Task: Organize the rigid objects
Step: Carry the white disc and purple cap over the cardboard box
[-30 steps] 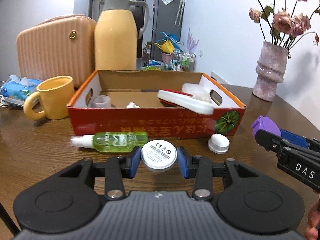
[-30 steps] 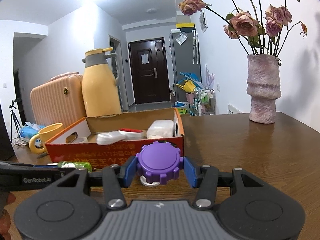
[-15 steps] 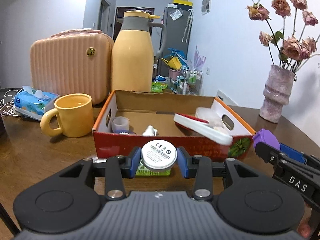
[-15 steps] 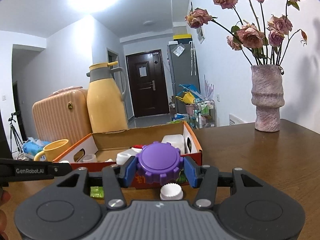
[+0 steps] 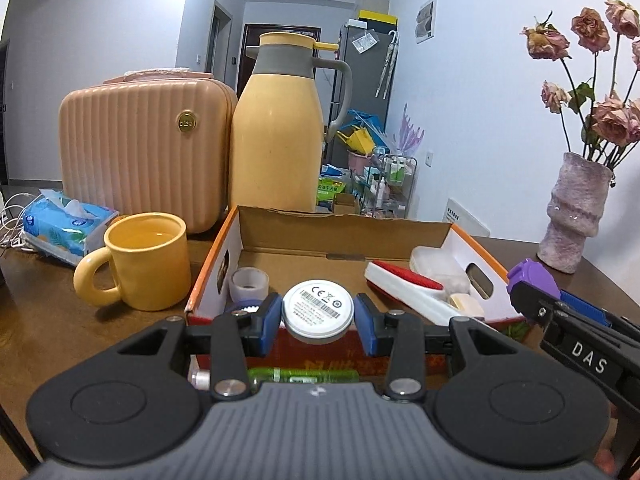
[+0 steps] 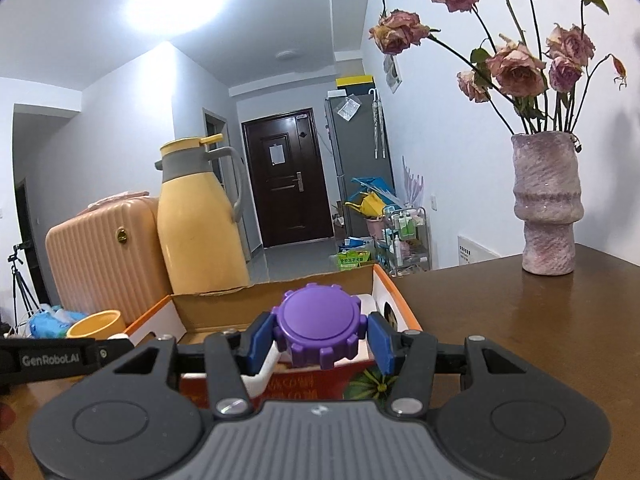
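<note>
My left gripper [image 5: 318, 314] is shut on a white round disc [image 5: 318, 307] with a printed label, held just above the near wall of an open red cardboard box [image 5: 344, 236]. My right gripper [image 6: 320, 338] is shut on a purple toothed cap [image 6: 319, 330], held at the box's [image 6: 394, 300] right front corner; in the left wrist view the purple cap [image 5: 534, 274] shows at the right. Inside the box lie a white and red flat case [image 5: 404, 284], a clear tub [image 5: 438, 262] and a small clear cup [image 5: 250, 284]. A green spray bottle [image 5: 304, 375] lies on the table in front of the box.
A yellow mug [image 5: 140, 260] stands left of the box, with a tissue pack [image 5: 64, 220] beyond it. A peach case [image 5: 144, 160] and a yellow thermos jug [image 5: 280, 136] stand behind. A vase of dried roses [image 6: 546, 208] stands at the right on the brown table [image 6: 520, 320].
Both grippers have risen and moved forward with disc and cap still held, from short of the box to its near wall. The white cap on the table has dropped out of view.
</note>
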`<state>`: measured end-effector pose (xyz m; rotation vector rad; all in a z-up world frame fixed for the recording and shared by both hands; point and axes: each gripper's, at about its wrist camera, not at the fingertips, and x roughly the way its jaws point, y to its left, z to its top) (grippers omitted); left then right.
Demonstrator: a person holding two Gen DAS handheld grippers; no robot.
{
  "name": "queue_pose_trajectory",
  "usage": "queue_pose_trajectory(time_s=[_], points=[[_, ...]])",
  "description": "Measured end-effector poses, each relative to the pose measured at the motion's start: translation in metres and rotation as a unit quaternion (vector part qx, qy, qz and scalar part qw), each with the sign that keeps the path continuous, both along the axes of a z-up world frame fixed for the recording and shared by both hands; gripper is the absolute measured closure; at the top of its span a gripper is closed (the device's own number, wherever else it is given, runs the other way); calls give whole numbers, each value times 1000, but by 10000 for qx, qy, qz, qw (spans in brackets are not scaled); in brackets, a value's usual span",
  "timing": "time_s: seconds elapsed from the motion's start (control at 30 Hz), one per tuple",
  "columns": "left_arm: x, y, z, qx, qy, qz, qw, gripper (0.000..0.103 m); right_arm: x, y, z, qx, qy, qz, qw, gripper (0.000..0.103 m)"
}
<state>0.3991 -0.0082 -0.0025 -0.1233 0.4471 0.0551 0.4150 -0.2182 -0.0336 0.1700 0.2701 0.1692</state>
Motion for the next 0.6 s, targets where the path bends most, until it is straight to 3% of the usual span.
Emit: queue_pose_trajectory(time_s=[0.6], points=[[66, 5, -8, 161, 22, 45, 9999, 63, 70, 8, -6, -196, 127, 110, 9997, 53]])
